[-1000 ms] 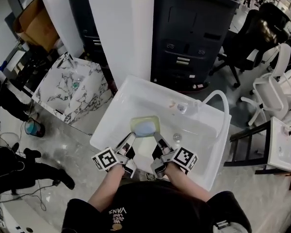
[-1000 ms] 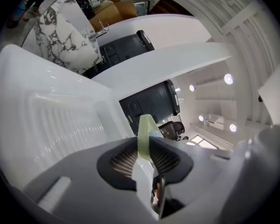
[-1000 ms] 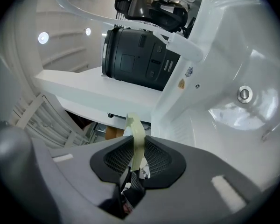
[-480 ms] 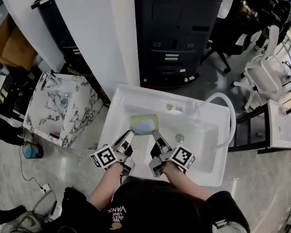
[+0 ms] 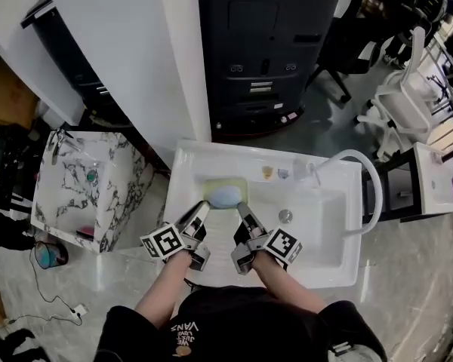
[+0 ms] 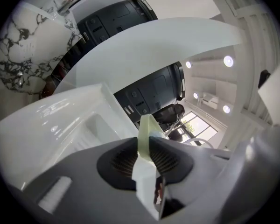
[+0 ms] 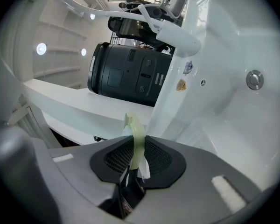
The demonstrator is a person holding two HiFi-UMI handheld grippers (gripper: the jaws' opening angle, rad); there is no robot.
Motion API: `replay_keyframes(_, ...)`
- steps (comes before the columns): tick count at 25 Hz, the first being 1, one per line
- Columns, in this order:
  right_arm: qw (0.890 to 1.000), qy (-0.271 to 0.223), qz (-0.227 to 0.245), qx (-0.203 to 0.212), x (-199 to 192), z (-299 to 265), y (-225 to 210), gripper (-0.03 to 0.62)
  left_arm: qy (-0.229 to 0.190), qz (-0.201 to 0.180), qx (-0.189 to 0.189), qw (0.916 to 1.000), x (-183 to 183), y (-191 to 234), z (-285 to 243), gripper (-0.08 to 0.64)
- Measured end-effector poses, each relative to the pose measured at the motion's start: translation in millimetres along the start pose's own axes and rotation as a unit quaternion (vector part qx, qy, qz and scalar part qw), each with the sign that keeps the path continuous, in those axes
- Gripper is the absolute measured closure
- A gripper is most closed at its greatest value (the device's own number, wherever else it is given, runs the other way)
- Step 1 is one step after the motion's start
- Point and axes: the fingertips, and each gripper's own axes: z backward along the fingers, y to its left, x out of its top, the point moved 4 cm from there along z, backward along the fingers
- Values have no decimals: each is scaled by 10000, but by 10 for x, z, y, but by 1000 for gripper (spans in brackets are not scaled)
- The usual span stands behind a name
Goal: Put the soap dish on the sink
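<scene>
Two grippers (image 5: pixel 201 211) (image 5: pixel 242 210) on one soap dish (image 5: pixel 220 184)

Glossy smooth white sink (image 5: pixel 211 153), pale green satin plastic soap dish (image 5: pixel 225 183), shiny round metal drain (image 5: pixel 285 216), polished black-veined white marble-look basin (image 5: pixel 75 172)

The only print that reads is the brand word "VANS", upside down on the person's black shirt (image 5: pixel 185 328), just behind the left gripper (image 5: pixel 199 212). The smaller line beside it is too small to read. So are the stickers (image 5: pixel 268 172) on the sink (image 5: pixel 204 154), beyond the right gripper (image 5: pixel 242 211).
</scene>
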Motion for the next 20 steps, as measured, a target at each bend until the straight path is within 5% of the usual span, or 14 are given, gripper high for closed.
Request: replay_keyframes(20, 9967, -623, -259, -459, -23, -530, -513, 521, 490, 92, 175, 9986, 206, 692, -461, 431)
